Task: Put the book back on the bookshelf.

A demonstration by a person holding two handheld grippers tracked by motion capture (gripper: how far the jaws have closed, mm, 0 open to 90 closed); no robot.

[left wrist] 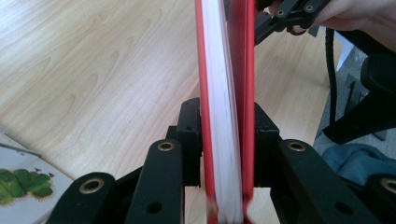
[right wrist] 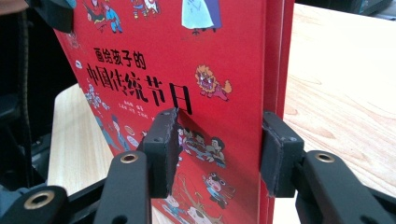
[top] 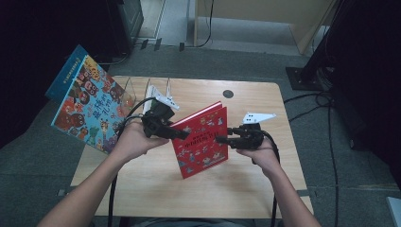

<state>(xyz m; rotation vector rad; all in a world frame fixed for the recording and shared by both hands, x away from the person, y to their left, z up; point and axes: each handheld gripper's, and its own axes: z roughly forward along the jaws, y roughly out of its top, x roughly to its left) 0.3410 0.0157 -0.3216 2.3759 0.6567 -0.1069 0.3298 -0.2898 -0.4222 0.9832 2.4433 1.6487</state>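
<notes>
The red hardcover picture book (top: 201, 141) hangs in the air above the light wooden table (top: 246, 184), between both grippers, front cover facing the camera. Its long axis runs near-upright, top edge tipped away toward the table's far side. The left gripper (top: 182, 134) clamps one long edge, jaws narrow on the covers; the right gripper (top: 221, 139) pinches the opposite edge.

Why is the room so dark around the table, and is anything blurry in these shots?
High view: light falls on the wooden table while the surrounding floor and corners stay dim. Left gripper view: the red book is sharp higher up but smeared where it runs past the bottom edge; the wood grain is bright and crisp. Right gripper view: the cover's print is sharp, the background at left nearly black.
</notes>
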